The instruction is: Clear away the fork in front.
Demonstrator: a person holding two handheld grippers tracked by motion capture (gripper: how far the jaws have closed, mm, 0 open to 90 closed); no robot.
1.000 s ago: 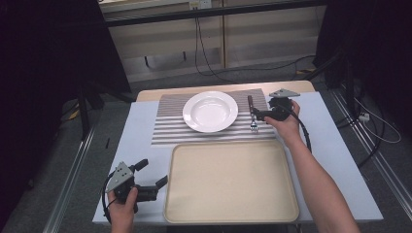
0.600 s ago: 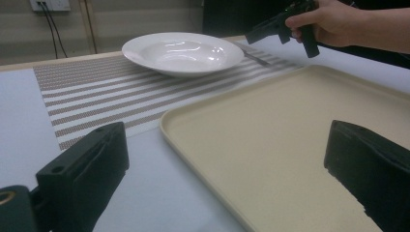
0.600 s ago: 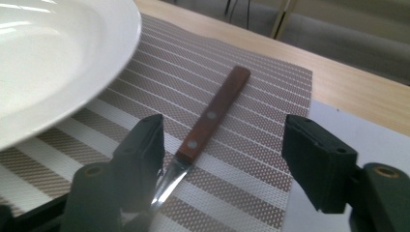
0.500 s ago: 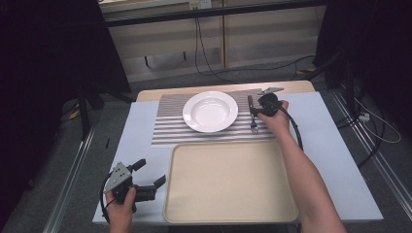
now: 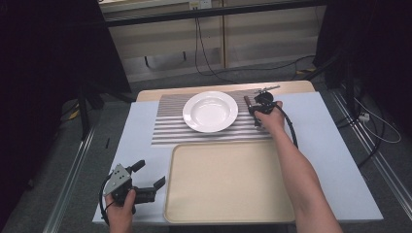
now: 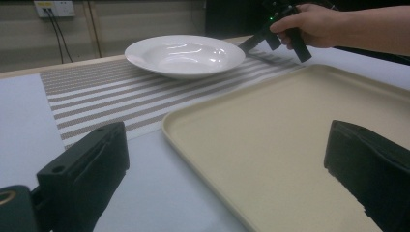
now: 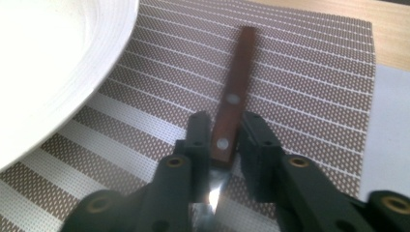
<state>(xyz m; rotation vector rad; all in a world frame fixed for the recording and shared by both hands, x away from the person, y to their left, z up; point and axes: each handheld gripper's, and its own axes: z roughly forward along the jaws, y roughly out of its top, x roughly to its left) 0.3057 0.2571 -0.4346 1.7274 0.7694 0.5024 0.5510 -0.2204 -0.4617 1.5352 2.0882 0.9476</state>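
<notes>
Since the earlier high-view frames, the right gripper [image 5: 259, 112] has been brought down and slightly inward onto the utensil [image 7: 233, 104] lying on the striped placemat [image 5: 170, 128], and its jaws have just been closing. In the right gripper view the two black jaws are seen pressed against either side of the brown, riveted handle, near the end where the metal begins; the utensil is thus gripped but lies flat on the placemat. The handle runs away from the gripper toward the far edge of the mat. From the earlier high view the utensil appears to be a fork, though its head is hidden under the gripper now.

The white plate [image 5: 210, 111] is seen just beside the utensil, on the same placemat, not touching it. The beige tray [image 5: 228, 184] lies on the near side of the placemat, its far rim just at the mat's near edge.

The left gripper [image 5: 145, 187] has been kept in place near the left front corner of the table [image 5: 335, 160], just beside the tray's left rim. In the left gripper view its jaws stand wide apart with nothing between them; the right hand [image 6: 309, 21] is seen beyond the plate [image 6: 186, 53].
</notes>
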